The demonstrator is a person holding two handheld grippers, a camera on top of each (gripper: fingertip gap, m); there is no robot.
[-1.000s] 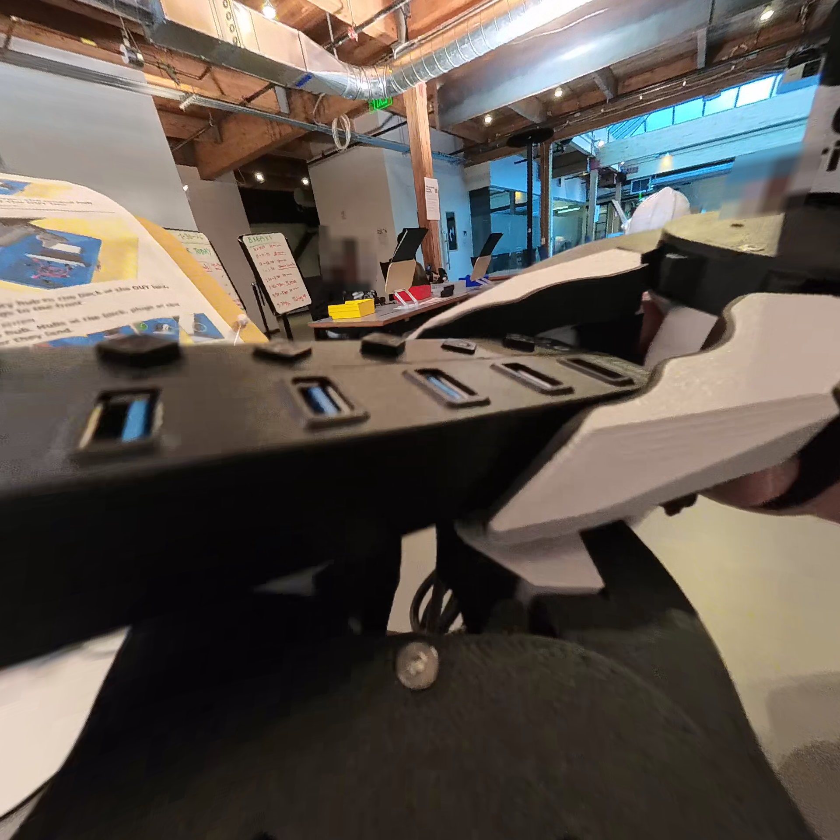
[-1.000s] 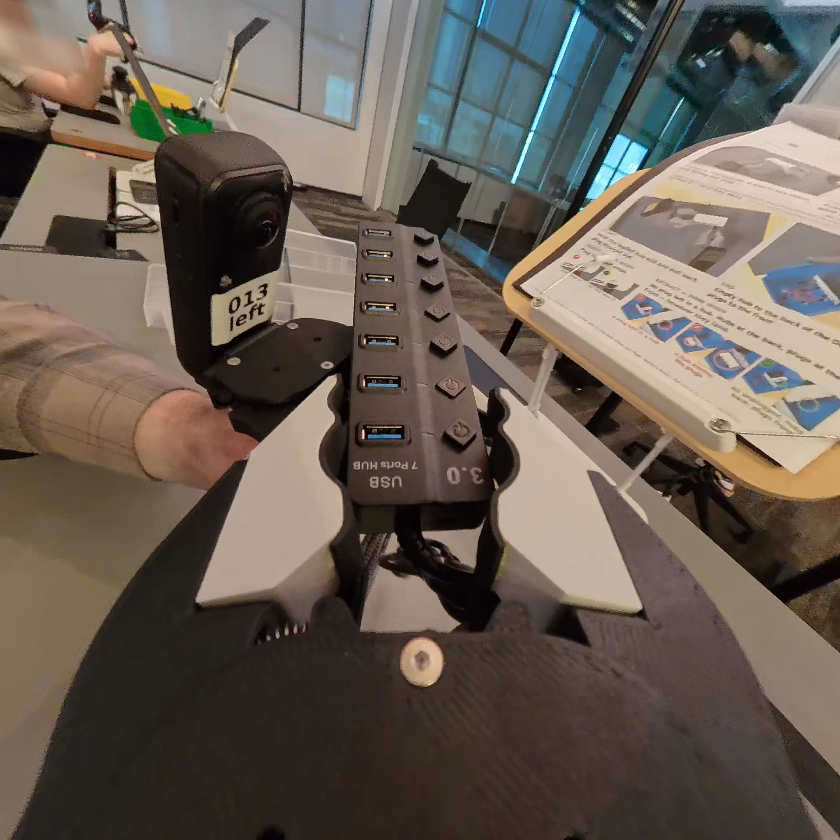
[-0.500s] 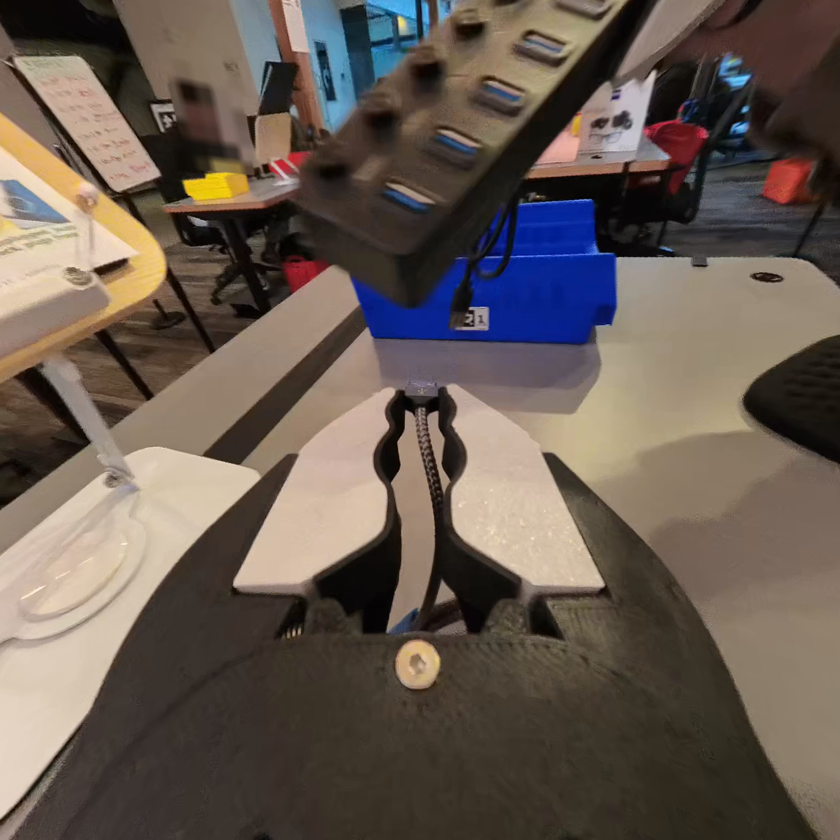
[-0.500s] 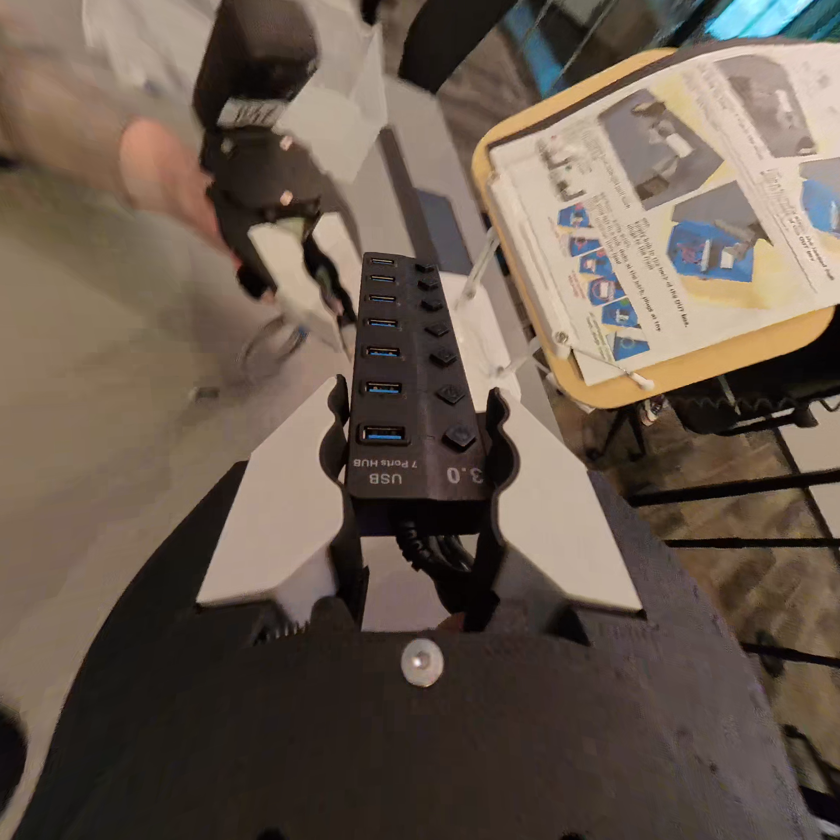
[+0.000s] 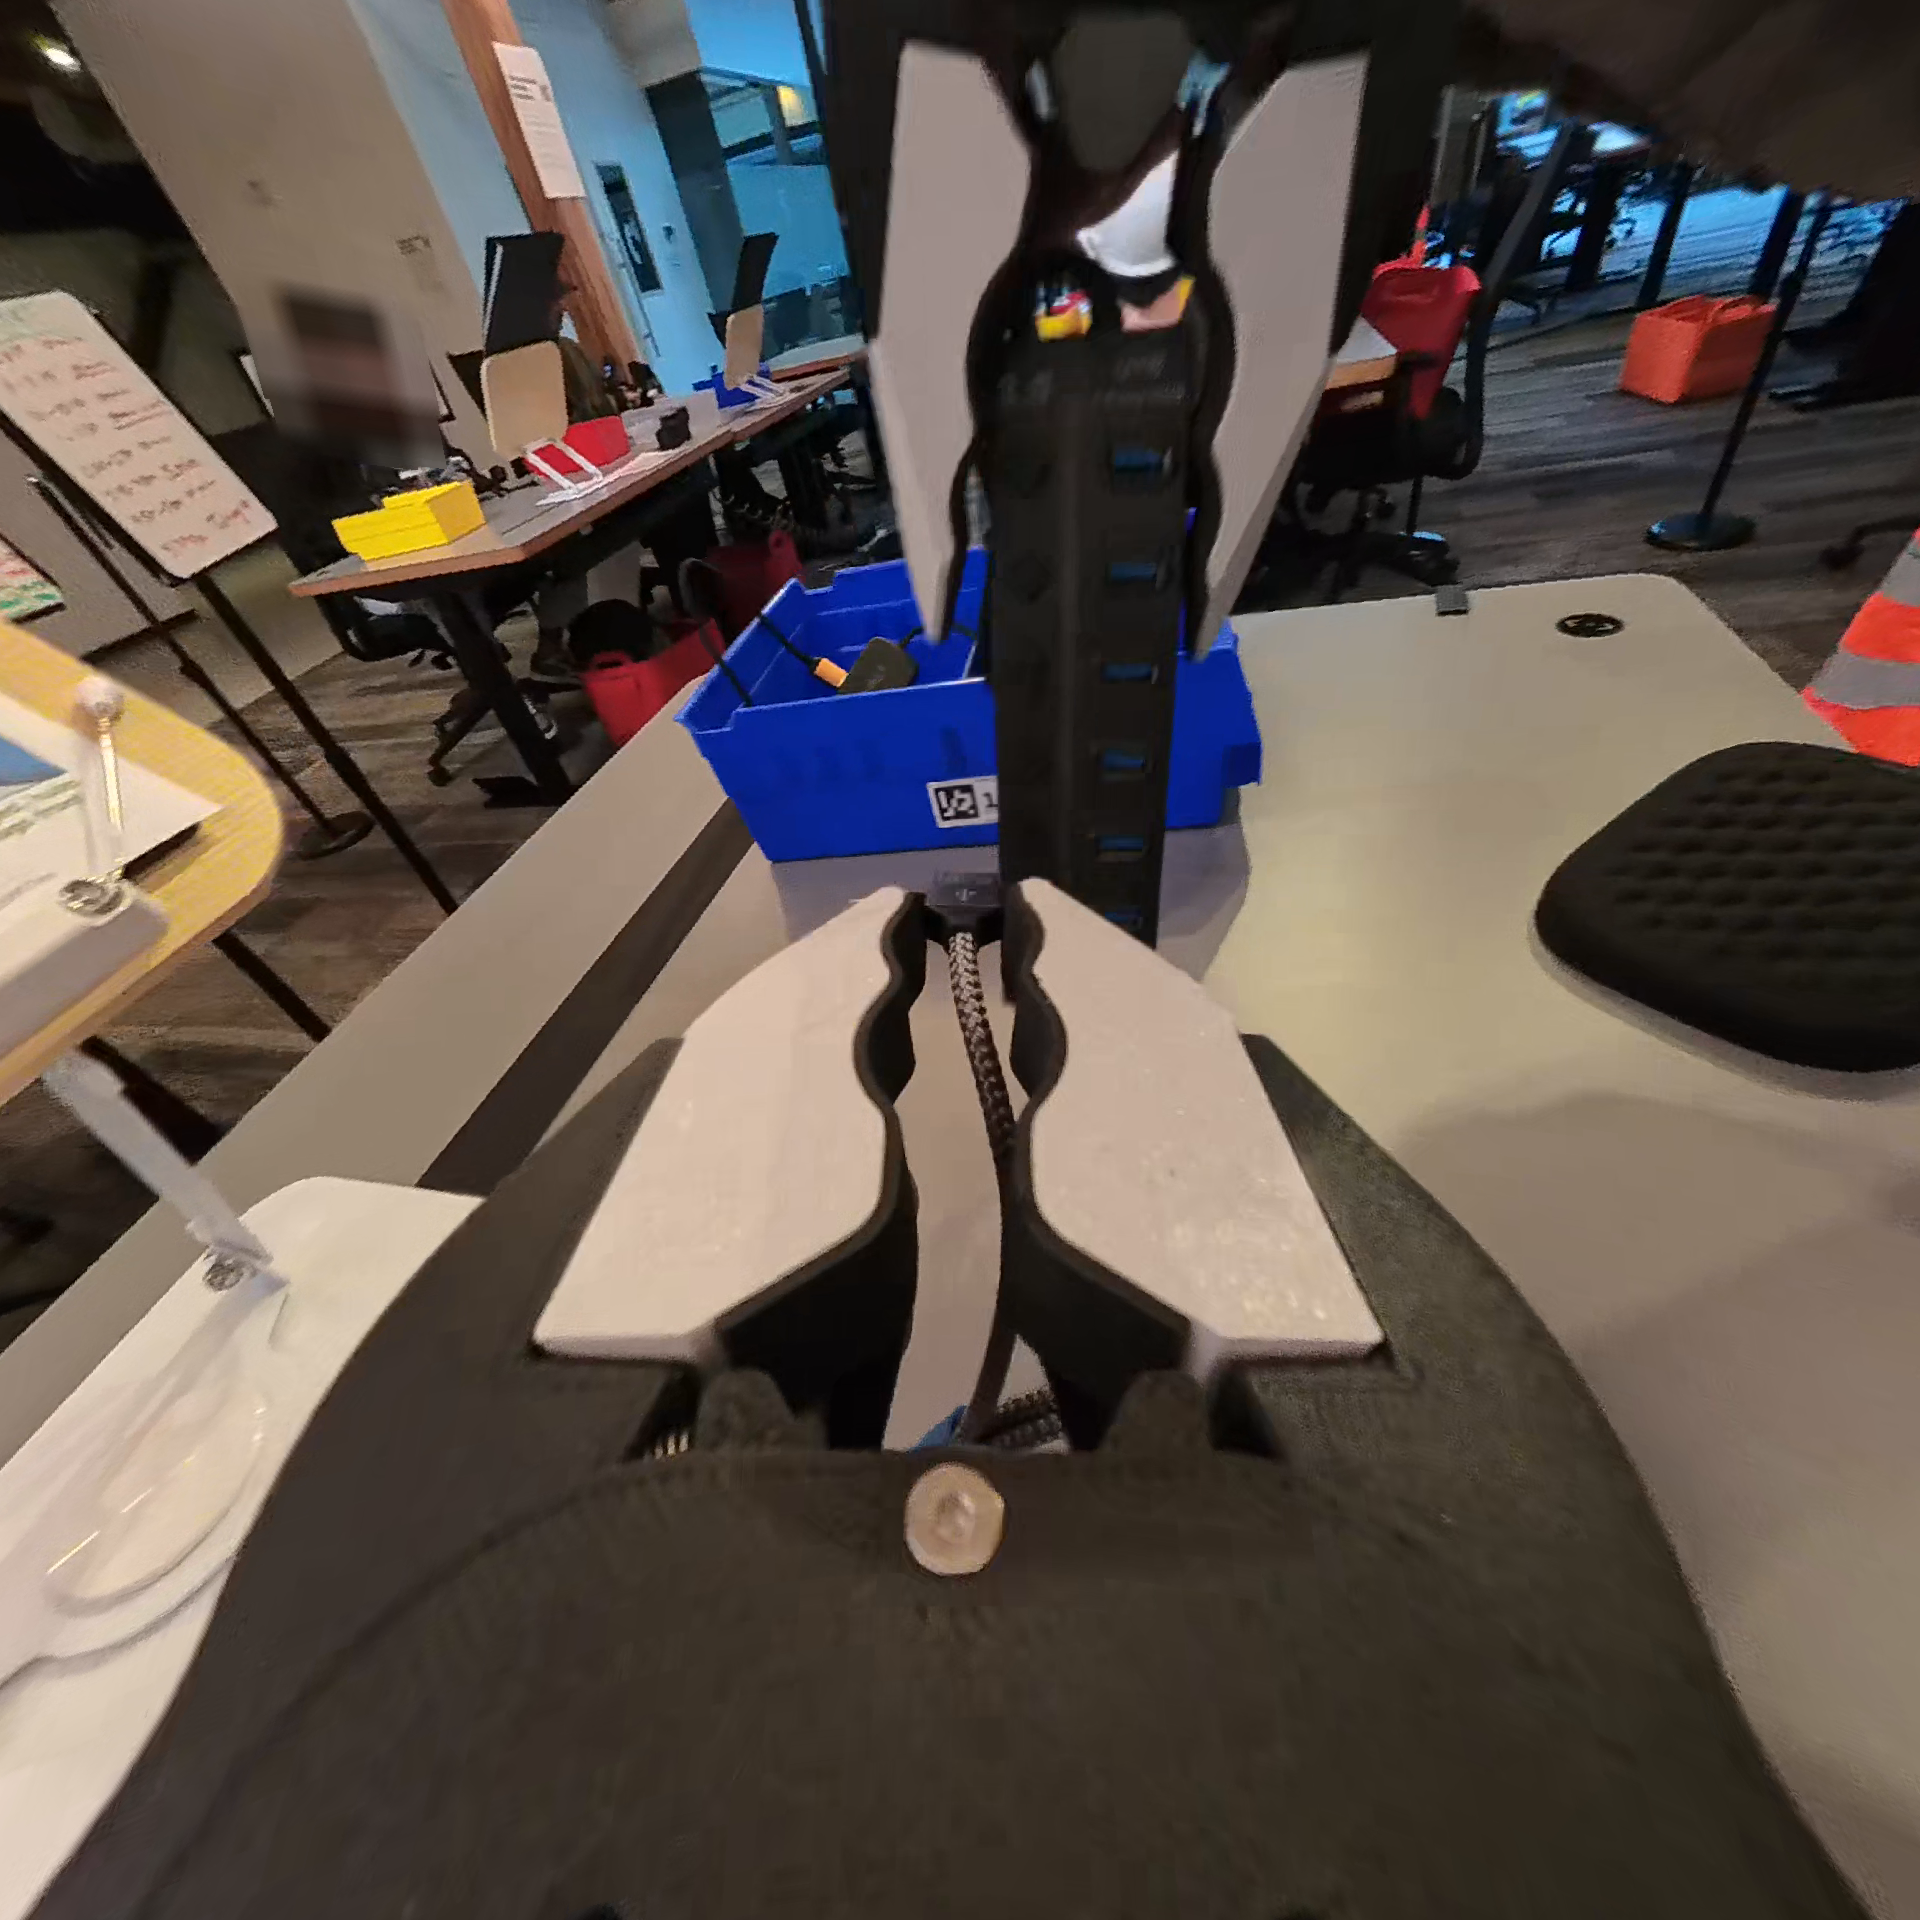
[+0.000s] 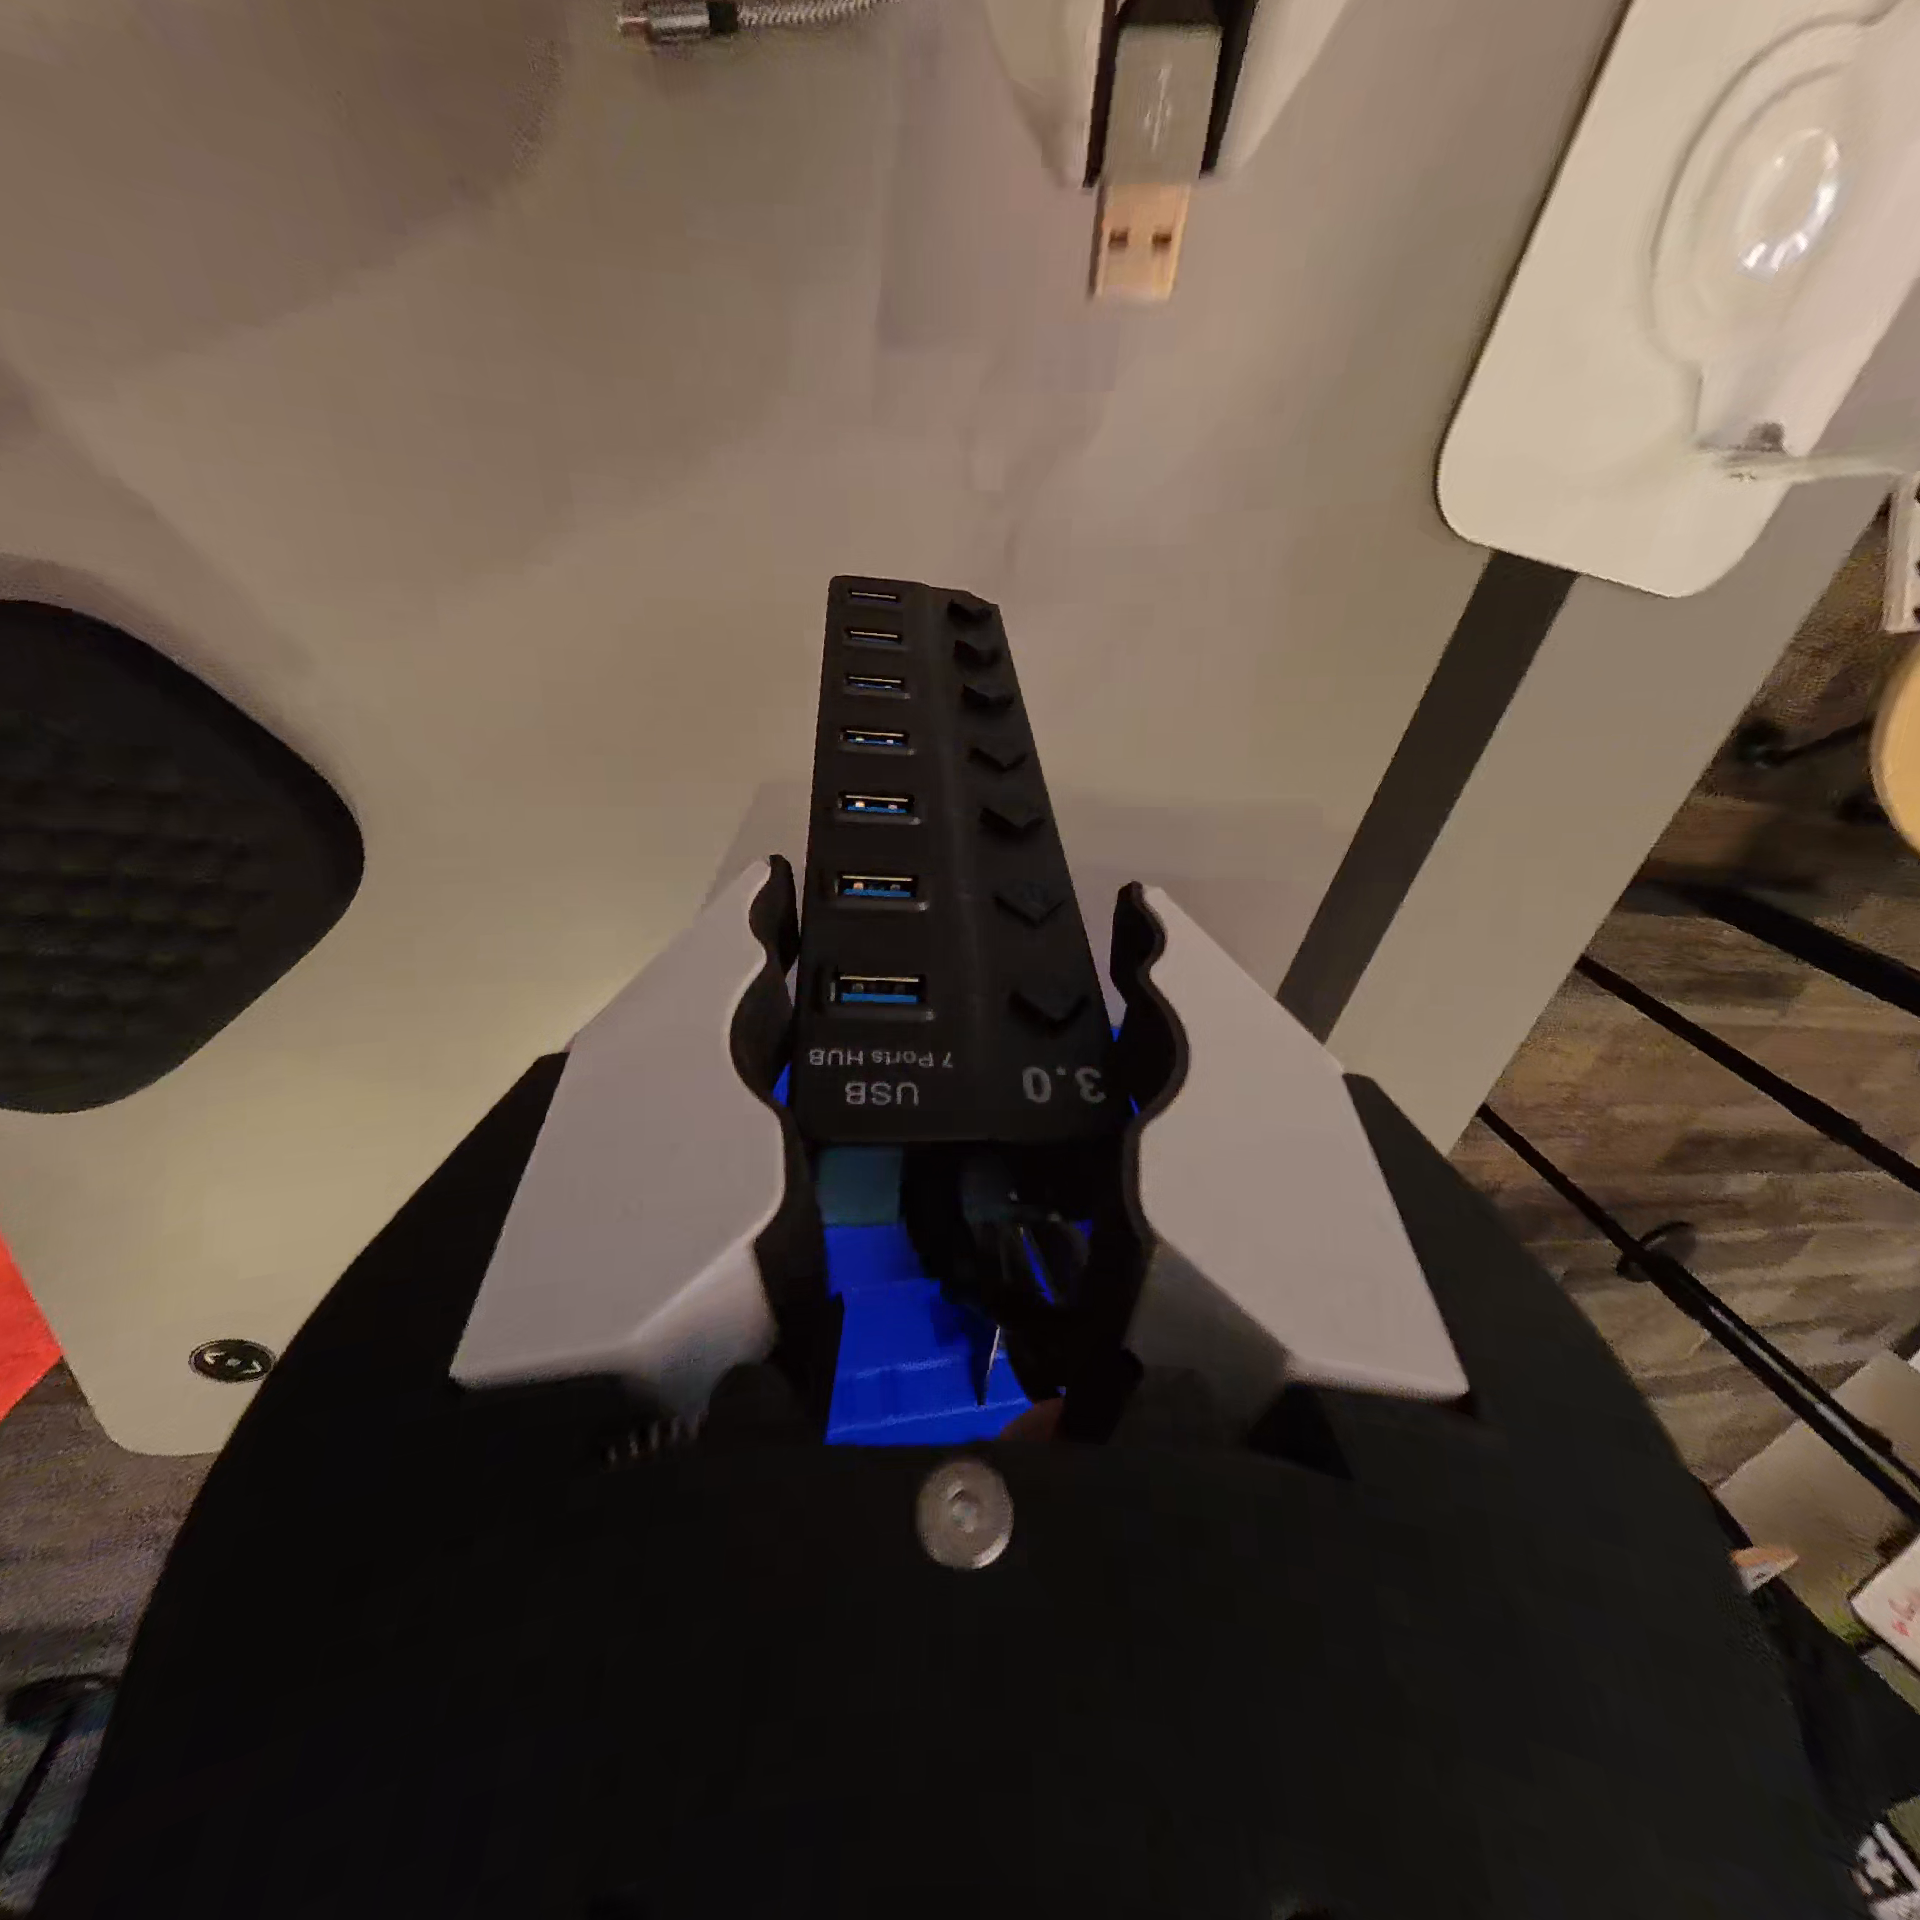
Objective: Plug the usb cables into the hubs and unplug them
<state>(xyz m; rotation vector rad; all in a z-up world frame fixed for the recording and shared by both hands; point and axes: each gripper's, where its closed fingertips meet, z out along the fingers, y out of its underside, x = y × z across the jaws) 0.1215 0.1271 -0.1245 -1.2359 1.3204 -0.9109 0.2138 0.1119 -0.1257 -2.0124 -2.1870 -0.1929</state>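
Note:
My left gripper is shut on a braided black USB cable, its plug poking out past the fingertips. In the right wrist view that metal USB-A plug shows at the top, apart from the hub. My right gripper is shut on the labelled end of a long black multi-port USB hub. In the left wrist view the right gripper comes from above and the hub hangs tip-down, its lower end just above and right of my plug. All visible ports look empty.
A blue bin with cables stands behind the hub on the grey table. A black pad lies to the right. A white stand base and clipboard are at the left. A loose cable end lies nearby. The left gripper's tips are roughly 10 cm from the right gripper's.
The right gripper has tipped the hub from level to pointing down over the table. The left gripper, holding the cable, has come under the hub's free end.

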